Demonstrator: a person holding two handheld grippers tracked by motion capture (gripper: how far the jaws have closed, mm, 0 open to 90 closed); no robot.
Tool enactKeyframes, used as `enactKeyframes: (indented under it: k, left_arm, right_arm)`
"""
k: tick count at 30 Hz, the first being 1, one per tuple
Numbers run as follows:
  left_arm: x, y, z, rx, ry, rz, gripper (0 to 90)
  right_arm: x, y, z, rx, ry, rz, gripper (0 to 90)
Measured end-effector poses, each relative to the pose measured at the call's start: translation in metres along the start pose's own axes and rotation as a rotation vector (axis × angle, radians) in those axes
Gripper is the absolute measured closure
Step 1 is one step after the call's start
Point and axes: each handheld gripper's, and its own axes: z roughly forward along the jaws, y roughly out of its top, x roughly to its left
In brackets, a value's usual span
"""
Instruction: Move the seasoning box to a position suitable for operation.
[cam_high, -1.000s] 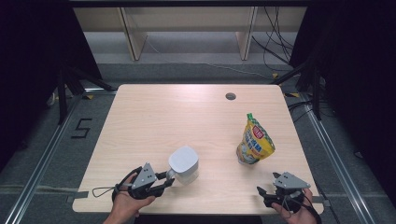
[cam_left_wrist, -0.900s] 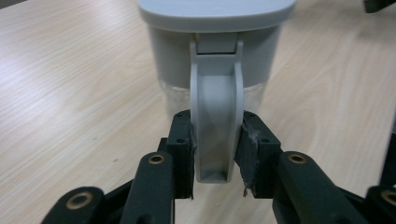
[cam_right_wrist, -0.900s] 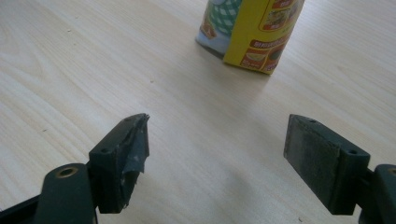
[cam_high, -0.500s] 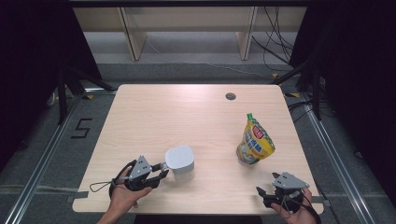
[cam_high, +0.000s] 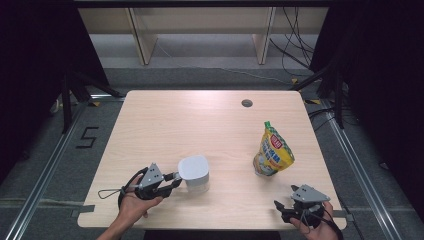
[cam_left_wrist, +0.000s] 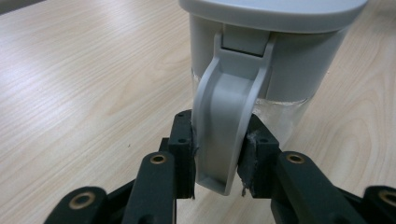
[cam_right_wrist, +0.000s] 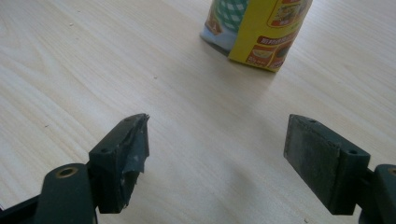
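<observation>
Clamping the left gripper (cam_left_wrist: 218, 161) on the upright handle (cam_left_wrist: 229, 126) of the grey-lidded pitcher (cam_high: 194, 173) near the table's (cam_high: 165, 125) front left, right gripper (cam_right_wrist: 217, 158) resting jaws apart well short of the standing yellow snack pouch (cam_high: 272, 150), its label print too small for reading.

Two hand-held black grippers with grey top plates

The left gripper (cam_high: 172, 181) and the right gripper (cam_high: 284, 207) each carry a grey three-cornered plate above black linkage arms set with brass-coloured pivot rivets. The jaw pads are dark blocks with small screw holes; one right pad looks frayed, perhaps taped. A thin black cable loops off the left gripper. Both forearms are bare, with no sleeves.
</observation>
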Motion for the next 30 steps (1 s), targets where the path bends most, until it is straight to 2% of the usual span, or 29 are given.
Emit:
enactKeyframes:
  k: [1, 3, 5, 6, 7, 8, 9, 10, 11, 12, 15, 16, 20, 21, 25, 26, 27, 28, 29, 30]
  left_arm:
    - [-0.002, 0.000, 0.001, 0.002, -0.001, -0.017, 68.8]
    - [-0.004, 0.001, 0.004, -0.007, -0.021, -0.019, 68.7]
    - [-0.003, 0.003, 0.004, -0.007, -0.020, 0.012, 68.7]
    - [-0.005, 0.004, 0.006, -0.020, -0.026, -0.013, 68.7]
    - [-0.005, 0.005, 0.005, -0.008, -0.023, -0.001, 68.7]
    - [-0.006, 0.005, 0.006, -0.012, -0.031, -0.009, 68.7]
    - [-0.005, 0.005, 0.008, -0.008, -0.049, 0.011, 68.7]
    - [-0.008, 0.004, 0.009, -0.008, -0.045, -0.013, 68.7]
    - [-0.008, 0.005, 0.010, -0.011, -0.052, 0.000, 68.7]
    - [-0.008, 0.006, 0.011, -0.010, -0.056, -0.006, 68.7]
    - [-0.010, 0.009, 0.015, -0.016, -0.058, -0.003, 68.8]
    - [-0.009, 0.010, 0.016, -0.017, -0.061, 0.013, 68.8]
    - [-0.011, 0.011, 0.022, -0.020, -0.095, 0.013, 68.7]
    - [-0.010, 0.012, 0.023, -0.019, -0.098, 0.029, 68.7]
    - [-0.014, 0.016, 0.029, -0.020, -0.109, 0.036, 68.8]
    - [-0.016, 0.016, 0.031, -0.031, -0.123, 0.022, 68.8]
    - [-0.017, 0.017, 0.032, -0.028, -0.121, 0.031, 68.7]
    - [-0.018, 0.018, 0.033, -0.028, -0.124, 0.024, 68.8]
    - [-0.017, 0.019, 0.033, -0.023, -0.127, 0.051, 68.8]
    - [-0.019, 0.019, 0.035, -0.030, -0.135, 0.031, 68.8]
  right_arm:
    - [0.000, 0.000, 0.000, -0.001, -0.002, -0.002, 23.1]
    - [0.000, 0.000, 0.000, -0.001, -0.003, -0.001, 23.1]
    - [0.000, 0.000, 0.000, 0.000, -0.003, -0.002, 23.1]
    - [0.000, 0.000, 0.000, 0.000, -0.003, -0.002, 23.1]
    - [0.000, 0.000, 0.000, -0.001, -0.003, -0.001, 23.1]
    - [0.000, 0.000, 0.000, 0.000, 0.000, -0.001, 23.1]
    - [0.000, 0.000, 0.000, -0.001, 0.000, 0.000, 23.1]
    - [0.000, 0.000, 0.000, -0.002, -0.001, 0.001, 23.1]
    - [0.001, 0.001, 0.000, 0.001, 0.003, 0.019, 23.1]
    - [0.001, 0.001, 0.000, 0.000, 0.003, 0.019, 23.1]
    - [0.001, 0.001, 0.000, 0.002, 0.000, 0.015, 23.1]
    - [0.001, 0.001, 0.000, 0.002, 0.000, 0.016, 23.1]
    - [0.000, 0.000, 0.000, -0.002, 0.000, 0.004, 23.1]
    - [0.000, 0.000, 0.000, -0.003, 0.000, 0.004, 23.1]
    - [0.001, 0.001, 0.001, 0.003, 0.004, 0.005, 23.1]
    - [0.001, 0.001, 0.001, 0.002, 0.005, 0.005, 23.1]
    - [0.001, 0.001, 0.001, 0.002, 0.005, 0.005, 23.1]
    - [0.001, 0.001, 0.001, 0.002, 0.004, 0.005, 23.1]
    - [0.001, 0.001, 0.001, 0.003, 0.005, 0.006, 23.1]
    - [0.002, 0.000, 0.001, 0.004, 0.006, 0.019, 23.1]
